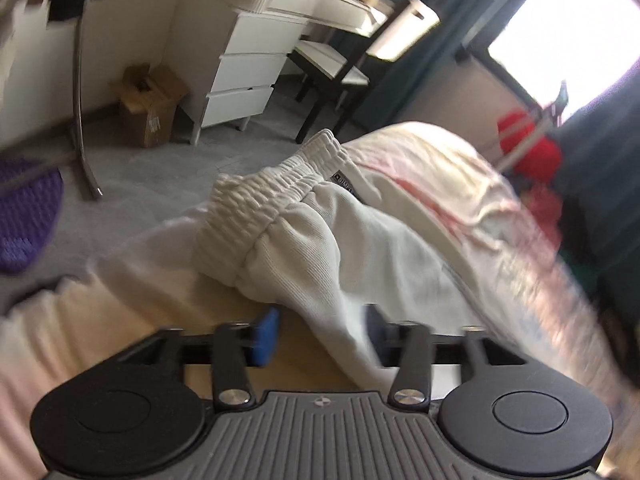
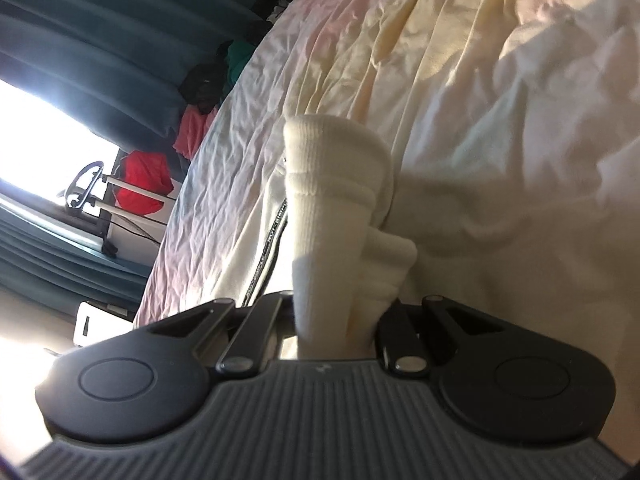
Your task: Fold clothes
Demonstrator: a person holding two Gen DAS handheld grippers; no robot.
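**Inspector:** On the bed, at about 12 o'clock from the left gripper, lie the white sweatpants, elastic waistband bunched and pointing away toward the floor. Risks first.

**Assistant:** Left side: the gripper is released, jaws standing roughly half apart, with a fold of the sweatpants lying between them at 6 o'clock in the left wrist view. The blue pad does not press on the cloth. In my judgement the loose waistband could slump or slide toward the bed edge, spoiling any fold line.

**Inspector:** And to the right?

**Assistant:** The right gripper is clenched on a ribbed cuff of the same sweatpants, which rises from the jaws toward 12 o'clock. The sheet is heavily creased beneath.

**Inspector:** Hazard there?

**Assistant:** With one end pinned and the other free, a pull could drag the whole garment across the bed rather than lay it flat, and the wrinkled sheet may snag it. I judge the cuff grip shallow; whether both layers are caught I cannot tell.
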